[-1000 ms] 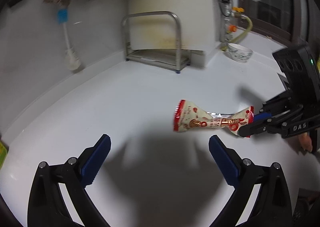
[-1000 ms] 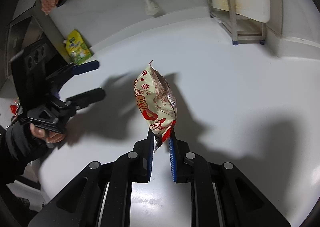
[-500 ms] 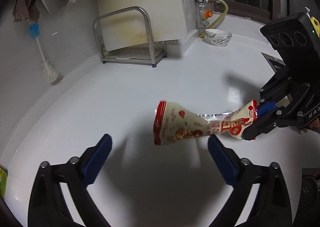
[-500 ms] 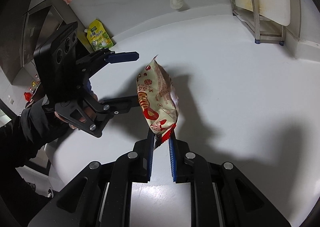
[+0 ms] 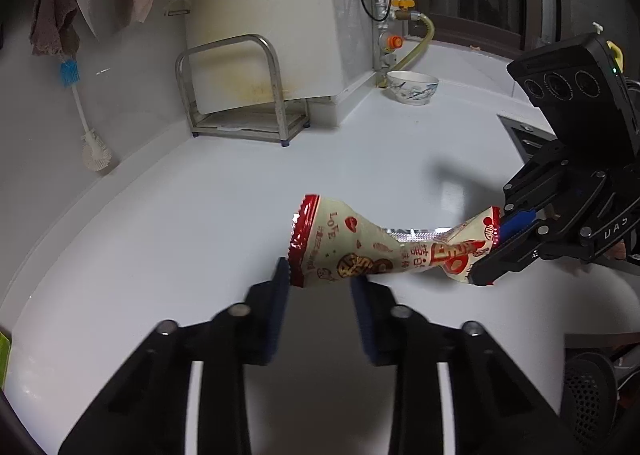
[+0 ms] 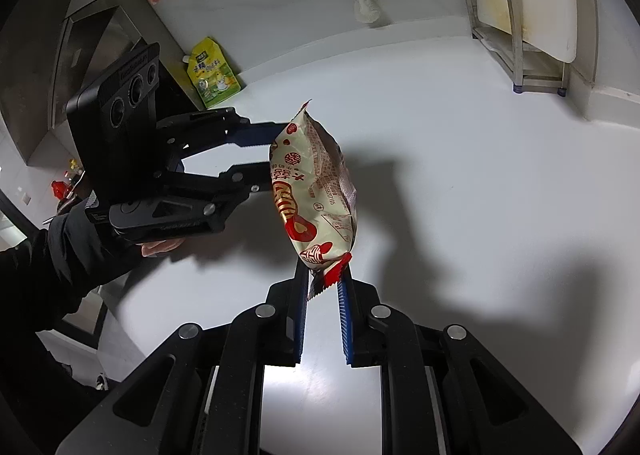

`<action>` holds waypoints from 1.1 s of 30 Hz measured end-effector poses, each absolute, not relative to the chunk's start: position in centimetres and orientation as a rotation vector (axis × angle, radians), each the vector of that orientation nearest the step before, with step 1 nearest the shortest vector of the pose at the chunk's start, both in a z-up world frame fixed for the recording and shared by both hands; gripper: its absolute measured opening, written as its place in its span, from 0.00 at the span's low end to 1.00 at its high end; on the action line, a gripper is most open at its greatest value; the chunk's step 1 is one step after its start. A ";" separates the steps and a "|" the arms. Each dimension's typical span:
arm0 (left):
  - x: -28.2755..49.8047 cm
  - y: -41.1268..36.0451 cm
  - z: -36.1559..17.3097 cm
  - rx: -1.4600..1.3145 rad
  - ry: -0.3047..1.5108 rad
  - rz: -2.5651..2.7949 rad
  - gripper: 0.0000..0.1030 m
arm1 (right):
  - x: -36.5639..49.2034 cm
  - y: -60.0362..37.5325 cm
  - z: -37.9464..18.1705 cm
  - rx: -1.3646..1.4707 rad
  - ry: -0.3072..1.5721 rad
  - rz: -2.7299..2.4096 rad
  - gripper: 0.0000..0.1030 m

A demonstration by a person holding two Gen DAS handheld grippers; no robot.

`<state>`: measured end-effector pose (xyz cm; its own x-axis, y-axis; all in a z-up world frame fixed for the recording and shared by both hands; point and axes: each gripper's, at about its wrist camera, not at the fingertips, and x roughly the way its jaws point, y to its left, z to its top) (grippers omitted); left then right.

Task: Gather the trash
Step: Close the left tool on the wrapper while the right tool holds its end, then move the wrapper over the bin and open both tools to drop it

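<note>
A cream and red snack wrapper (image 5: 360,251) hangs in the air above the white counter (image 5: 180,235). My right gripper (image 6: 324,275) is shut on the wrapper's (image 6: 312,191) red sealed end; it enters the left wrist view from the right as my right gripper (image 5: 492,255). My left gripper (image 5: 320,279) is closing, and the wrapper's free end sits between its blue pads, which do not visibly press on it. In the right wrist view my left gripper (image 6: 268,153), held by a hand in a dark sleeve, reaches in from the left, one finger on each side of the wrapper's top.
A metal rack (image 5: 240,95) with a stained white board stands at the back wall. A patterned bowl (image 5: 412,89) sits near the pipes, and a blue-handled brush (image 5: 86,123) leans on the wall. A green pouch (image 6: 214,73) stands at the counter's left end.
My left gripper has moved in on the wrapper and its jaws have narrowed from wide open to just around the free end. The right gripper has kept its grip, lifting slightly.
</note>
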<state>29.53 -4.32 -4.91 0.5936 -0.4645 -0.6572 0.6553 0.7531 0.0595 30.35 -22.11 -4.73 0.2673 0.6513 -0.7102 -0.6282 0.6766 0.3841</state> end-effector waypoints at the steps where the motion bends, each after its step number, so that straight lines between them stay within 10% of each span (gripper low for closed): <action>1: 29.0 -4.2 -4.6 0.305 0.665 -0.666 0.26 | 30.0 -22.0 -4.5 0.025 0.972 0.864 0.13; 33: 2.0 -5.1 -1.5 0.302 0.616 -0.722 0.22 | 1.3 -21.7 -2.6 -0.039 0.992 0.753 0.13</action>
